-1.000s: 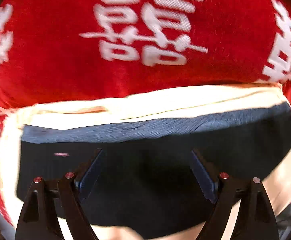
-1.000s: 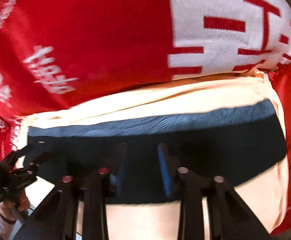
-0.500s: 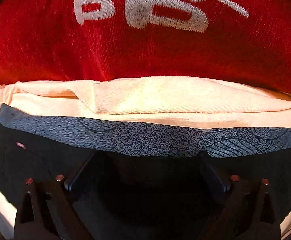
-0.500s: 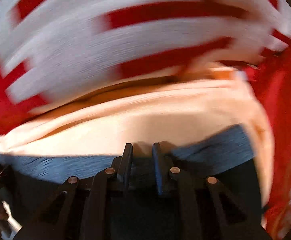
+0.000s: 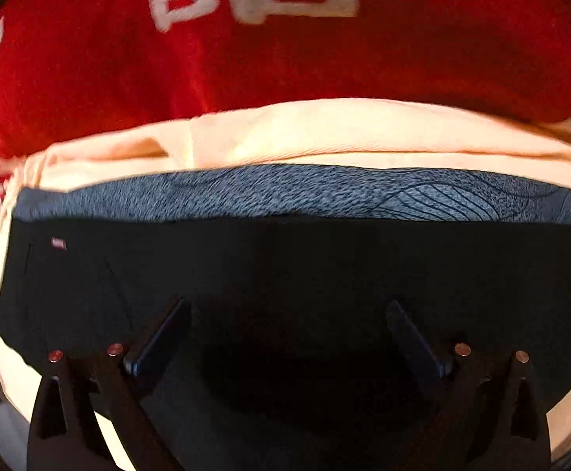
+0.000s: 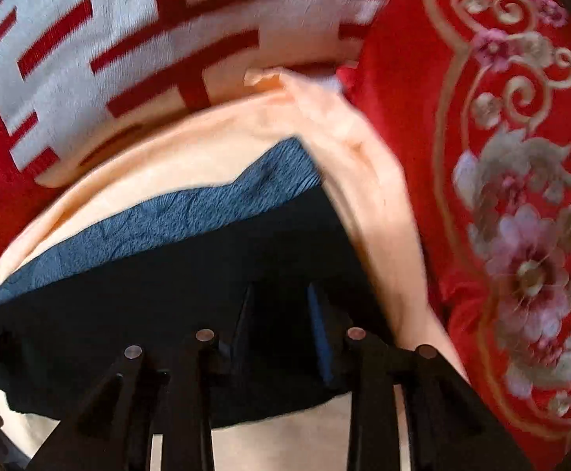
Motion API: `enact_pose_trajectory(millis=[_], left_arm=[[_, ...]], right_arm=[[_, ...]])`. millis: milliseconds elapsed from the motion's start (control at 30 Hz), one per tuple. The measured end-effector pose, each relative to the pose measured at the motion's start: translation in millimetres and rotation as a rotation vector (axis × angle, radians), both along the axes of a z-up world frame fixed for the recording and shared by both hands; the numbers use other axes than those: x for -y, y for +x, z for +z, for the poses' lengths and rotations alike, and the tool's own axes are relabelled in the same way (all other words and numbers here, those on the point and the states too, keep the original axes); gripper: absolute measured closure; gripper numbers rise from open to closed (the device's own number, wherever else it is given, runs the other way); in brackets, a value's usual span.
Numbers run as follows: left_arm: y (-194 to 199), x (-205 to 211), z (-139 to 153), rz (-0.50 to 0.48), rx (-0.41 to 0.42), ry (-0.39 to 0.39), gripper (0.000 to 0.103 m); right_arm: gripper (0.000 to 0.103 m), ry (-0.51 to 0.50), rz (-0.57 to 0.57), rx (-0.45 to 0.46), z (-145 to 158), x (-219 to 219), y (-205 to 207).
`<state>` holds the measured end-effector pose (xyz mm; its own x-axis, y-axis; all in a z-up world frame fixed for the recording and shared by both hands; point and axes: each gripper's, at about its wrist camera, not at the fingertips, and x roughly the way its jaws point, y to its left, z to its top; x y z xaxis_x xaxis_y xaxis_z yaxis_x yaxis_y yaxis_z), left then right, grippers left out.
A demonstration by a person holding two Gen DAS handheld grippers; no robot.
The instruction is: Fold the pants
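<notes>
Red bedding (image 5: 285, 62) carries the folded pants (image 5: 285, 267) on peach cloth (image 5: 324, 133); left gripper (image 5: 285, 329) has spread wide, released, right gripper (image 6: 281, 314) narrow, opening, so folding seems finished.

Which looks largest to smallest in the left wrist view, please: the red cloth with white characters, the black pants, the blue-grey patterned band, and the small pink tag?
1. Red cloth with white characters
2. Black pants, close in area to the red cloth, and nearer to the camera, so unsure
3. Blue-grey patterned band
4. Small pink tag
</notes>
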<state>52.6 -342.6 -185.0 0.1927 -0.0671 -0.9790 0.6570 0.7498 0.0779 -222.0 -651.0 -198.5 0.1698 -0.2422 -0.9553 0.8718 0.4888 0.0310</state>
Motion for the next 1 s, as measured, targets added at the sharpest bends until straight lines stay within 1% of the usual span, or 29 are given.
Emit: enact_pose_trajectory(millis=[33, 67, 133, 167, 200, 233, 333, 367, 433, 467, 533, 567, 600, 633, 667, 700, 733, 800, 867, 933, 967, 1000], left_arm=[[-1, -1, 2, -0.003, 0.005, 0.003, 0.002], [-3, -1, 3, -0.017, 0.021, 0.010, 0.002], [-9, 1, 3, -0.038, 0.044, 0.023, 0.002], [-11, 2, 3, -0.042, 0.052, 0.030, 0.002], [-12, 3, 4, -0.044, 0.056, 0.037, 0.002], [-12, 3, 5, -0.043, 0.058, 0.039, 0.002], [-14, 1, 4, -0.031, 0.061, 0.036, 0.002], [-14, 0, 4, -0.027, 0.062, 0.033, 0.002], [-15, 0, 4, -0.019, 0.064, 0.033, 0.002], [-15, 0, 4, -0.014, 0.066, 0.036, 0.002], [-10, 1, 4, -0.012, 0.070, 0.041, 0.002], [-10, 1, 4, -0.013, 0.073, 0.043, 0.002], [-10, 1, 3, -0.014, 0.076, 0.045, 0.002], [-11, 2, 3, -0.016, 0.079, 0.046, 0.002], [-16, 6, 2, -0.018, 0.082, 0.047, 0.002], [-22, 10, 5, -0.018, 0.086, 0.050, 0.001], [-13, 12, -2, -0.018, 0.087, 0.051, 0.001], [-14, 12, -1, -0.017, 0.085, 0.052, 0.001], [-15, 13, -1, -0.022, 0.089, 0.057, 0.001], [-15, 14, 0, -0.026, 0.093, 0.064, 0.001], [-16, 14, 0, -0.027, 0.095, 0.068, 0.001], [-16, 15, 0, -0.026, 0.096, 0.071, 0.001]], right_arm=[[0.076, 0.000, -0.013, 0.008, 5, 5, -3], [0.072, -0.009, -0.020, 0.025, 12, 11, -4], [0.069, -0.059, -0.022, 0.040, 23, 22, 3], [0.063, -0.069, -0.032, 0.037, 25, 29, 4], [0.059, -0.060, -0.042, 0.040, 24, 39, 7], [0.059, -0.055, -0.049, 0.036, 23, 50, 16], [0.059, -0.047, -0.069, 0.022, 15, 77, 23], [0.059, -0.012, -0.074, 0.048, 11, 84, 25], [0.060, 0.160, -0.082, 0.135, -4, 99, 26], [0.061, 0.203, -0.081, 0.164, -7, 101, 27], [0.078, 0.188, -0.052, 0.145, -4, 103, 29], [0.091, 0.175, -0.048, 0.126, -2, 104, 27], [0.093, 0.144, -0.054, 0.105, 0, 107, 26], [0.098, 0.092, -0.062, 0.066, 3, 110, 25], [0.102, 0.031, -0.066, 0.007, 4, 114, 26], [0.103, 0.006, -0.065, -0.039, 0, 118, 27], [0.103, 0.017, -0.040, -0.061, -4, 119, 31], [0.103, -0.009, 0.038, -0.067, 2, 112, 43], [0.101, -0.061, 0.070, -0.053, 17, 99, 52], [0.101, -0.083, 0.075, 0.024, 33, 76, 63], [0.101, -0.071, 0.088, 0.069, 37, 67, 64], [0.100, -0.011, 0.116, 0.112, 34, 66, 73]])
